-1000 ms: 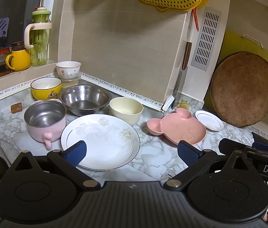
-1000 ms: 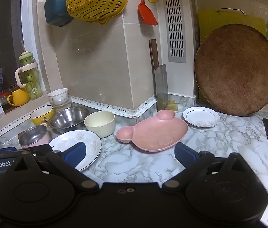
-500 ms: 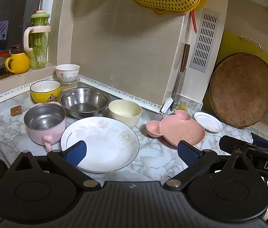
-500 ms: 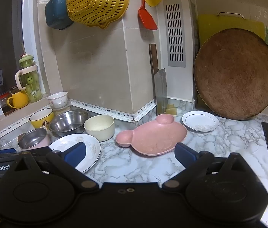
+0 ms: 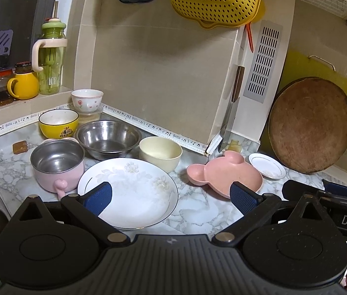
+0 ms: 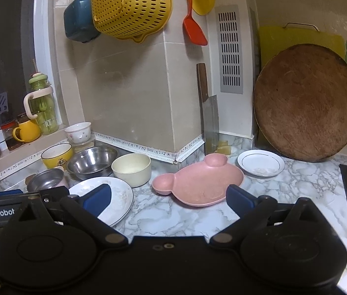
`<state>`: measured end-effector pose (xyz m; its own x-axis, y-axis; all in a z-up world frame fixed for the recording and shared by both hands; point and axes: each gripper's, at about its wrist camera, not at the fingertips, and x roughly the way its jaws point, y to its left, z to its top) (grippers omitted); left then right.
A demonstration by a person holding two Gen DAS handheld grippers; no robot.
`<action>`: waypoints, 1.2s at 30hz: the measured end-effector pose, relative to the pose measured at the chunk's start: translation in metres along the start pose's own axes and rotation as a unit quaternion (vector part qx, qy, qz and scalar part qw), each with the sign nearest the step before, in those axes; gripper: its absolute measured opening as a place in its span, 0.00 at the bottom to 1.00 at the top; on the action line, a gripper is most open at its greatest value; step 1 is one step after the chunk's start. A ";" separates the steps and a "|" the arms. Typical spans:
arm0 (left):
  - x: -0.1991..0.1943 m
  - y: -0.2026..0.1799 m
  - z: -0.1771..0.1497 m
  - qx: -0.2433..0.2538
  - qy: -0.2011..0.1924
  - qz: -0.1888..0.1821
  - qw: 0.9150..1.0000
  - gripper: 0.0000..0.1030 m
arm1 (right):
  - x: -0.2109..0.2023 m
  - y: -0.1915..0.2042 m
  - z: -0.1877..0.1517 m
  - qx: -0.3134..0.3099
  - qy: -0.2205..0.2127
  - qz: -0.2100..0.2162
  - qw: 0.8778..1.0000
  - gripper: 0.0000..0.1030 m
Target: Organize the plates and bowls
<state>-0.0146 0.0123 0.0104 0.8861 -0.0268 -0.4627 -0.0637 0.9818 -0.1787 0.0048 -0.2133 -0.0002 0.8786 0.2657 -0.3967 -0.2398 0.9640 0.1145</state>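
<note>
**Dishes spread on marble counter, both grippers empty**

Dishes fill the left wrist view. The left gripper (image 5: 171, 195) hangs above the counter (image 5: 198, 211) with its jaws spread wide, holding nothing; its left pad overlaps the near-left edge of the white plate (image 5: 134, 189). Left of the plate stands the pink pot (image 5: 58, 169), with the steel bowl (image 5: 108, 135) behind and the cream bowl (image 5: 161, 152) at the plate's far right. A yellow bowl (image 5: 58, 123) and a flowered bowl (image 5: 87, 99) sit farther back on the left. To the right lie the pink bear plate (image 5: 220, 174) and, beyond it, a small saucer (image 5: 266, 166) near the round board (image 5: 311, 125).

In the right wrist view, the right gripper (image 6: 168, 195) is likewise wide open and empty, hanging over the counter (image 6: 173, 218). The bear plate (image 6: 198, 184) lies just beyond the gap between its fingers, the white plate (image 6: 119, 196) under the left finger, the saucer (image 6: 260, 163) far right. The cream bowl (image 6: 131, 166) sits left of the bear plate.
</note>
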 end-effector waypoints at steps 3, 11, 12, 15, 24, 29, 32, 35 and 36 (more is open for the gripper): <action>-0.001 0.000 0.001 0.000 -0.006 0.000 1.000 1.00 | 0.000 0.000 0.001 -0.002 -0.003 0.002 1.000 0.97; 0.006 0.004 0.003 -0.007 0.002 0.021 1.000 1.00 | 0.007 0.002 0.004 -0.010 0.004 0.014 1.000 0.97; 0.007 0.006 0.003 -0.009 0.004 0.023 1.000 1.00 | 0.009 0.003 0.004 -0.012 0.005 0.017 1.000 0.97; 0.012 0.008 0.004 -0.012 0.011 0.036 0.999 1.00 | 0.016 0.004 0.005 -0.016 0.012 0.021 1.000 0.98; 0.028 0.024 0.006 -0.032 0.033 0.072 0.996 1.00 | 0.043 0.012 0.010 -0.032 0.030 0.047 0.998 0.98; 0.041 0.034 0.005 -0.047 0.050 0.092 0.993 1.00 | 0.064 0.018 0.013 -0.043 0.040 0.071 0.996 0.97; 0.056 0.042 0.002 -0.051 0.069 0.109 0.990 1.00 | 0.085 0.020 0.012 -0.048 0.057 0.086 0.994 0.94; 0.075 0.049 -0.001 -0.042 0.088 0.132 0.986 0.99 | 0.113 0.022 0.008 -0.061 0.084 0.094 0.990 0.88; 0.081 0.052 -0.001 -0.040 0.091 0.135 0.986 0.99 | 0.123 0.022 0.006 -0.064 0.096 0.096 0.989 0.83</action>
<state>0.0530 0.0612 -0.0370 0.7353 0.1931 -0.6496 -0.3287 0.9399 -0.0926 0.1100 -0.1593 -0.0409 0.7196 0.4285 -0.5464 -0.4562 0.8850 0.0932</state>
